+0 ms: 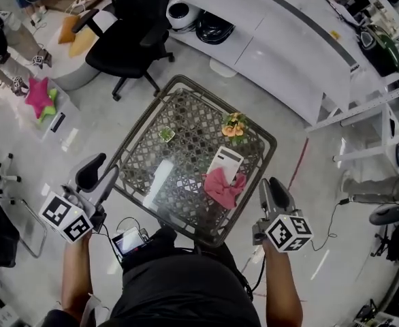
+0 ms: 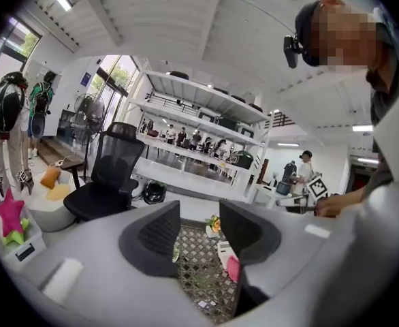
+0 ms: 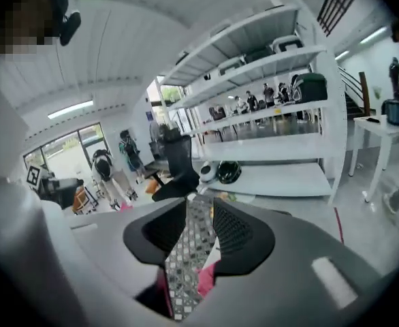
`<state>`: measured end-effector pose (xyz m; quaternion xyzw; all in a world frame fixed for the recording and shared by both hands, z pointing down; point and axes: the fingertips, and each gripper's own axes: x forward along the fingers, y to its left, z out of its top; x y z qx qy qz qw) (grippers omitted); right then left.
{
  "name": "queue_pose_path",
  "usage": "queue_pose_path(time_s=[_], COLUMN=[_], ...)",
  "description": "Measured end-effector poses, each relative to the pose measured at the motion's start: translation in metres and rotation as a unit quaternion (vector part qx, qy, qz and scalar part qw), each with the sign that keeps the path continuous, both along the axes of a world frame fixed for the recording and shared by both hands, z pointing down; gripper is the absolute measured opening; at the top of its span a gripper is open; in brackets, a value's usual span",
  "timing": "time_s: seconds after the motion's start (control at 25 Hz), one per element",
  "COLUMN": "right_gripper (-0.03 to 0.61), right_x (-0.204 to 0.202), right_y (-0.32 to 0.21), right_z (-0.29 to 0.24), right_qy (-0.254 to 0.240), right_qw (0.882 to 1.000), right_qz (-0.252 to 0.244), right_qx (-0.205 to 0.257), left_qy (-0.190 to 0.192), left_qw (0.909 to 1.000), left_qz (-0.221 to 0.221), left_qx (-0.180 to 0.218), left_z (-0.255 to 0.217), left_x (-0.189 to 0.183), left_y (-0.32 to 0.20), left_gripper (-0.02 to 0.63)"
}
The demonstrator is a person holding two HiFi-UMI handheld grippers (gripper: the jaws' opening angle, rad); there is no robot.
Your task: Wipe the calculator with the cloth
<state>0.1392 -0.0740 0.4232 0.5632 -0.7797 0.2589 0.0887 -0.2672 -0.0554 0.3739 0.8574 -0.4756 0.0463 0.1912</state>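
Left gripper (image 2: 198, 231) and right gripper (image 3: 199, 227) open-jawed, empty, near mesh table (image 1: 268, 143); pink cloth (image 1: 223, 187) partly over calculator (image 1: 225, 160).

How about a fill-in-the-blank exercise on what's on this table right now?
1. The ____ cloth lies on the lattice table.
2. It partly covers a white ____.
3. The left tongs and the right tongs hold nothing, and both are ____.
Missing words: pink; calculator; open.
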Motion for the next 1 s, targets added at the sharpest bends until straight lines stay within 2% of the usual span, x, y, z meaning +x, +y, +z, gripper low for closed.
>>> queue_pose_path(time_s=[0.12,0.28,0.52,0.68,1.0], right_gripper=[0.118,0.118,0.118,0.118,0.118], right_x=[-0.003,0.001,-0.004,-0.008,0.003], right_y=[0.0,0.003,0.012,0.021,0.034], right_z=[-0.06,-0.122,-0.188,-0.206,-0.213], right_qy=[-0.014,0.034,0.038,0.039,0.045], right_qw=[0.999,0.995,0.986,0.984,0.983], right_qz=[0.005,0.02,0.019,0.019,0.028], right_qx=[0.052,0.096,0.159,0.175,0.173], left_qy=[-0.004,-0.009,-0.01,-0.009,-0.005], left_qw=[0.9999,0.9995,0.9988,0.9985,0.998], left_qz=[0.01,0.022,0.036,0.04,0.046], left_qx=[0.008,0.018,0.031,0.038,0.043], left_z=[-0.009,-0.019,-0.03,-0.038,-0.046], left_x=[0.006,0.012,0.019,0.019,0.029], left_y=[-0.002,-0.004,-0.007,-0.005,-0.003], left_gripper=[0.191,0.192,0.192,0.192,0.192])
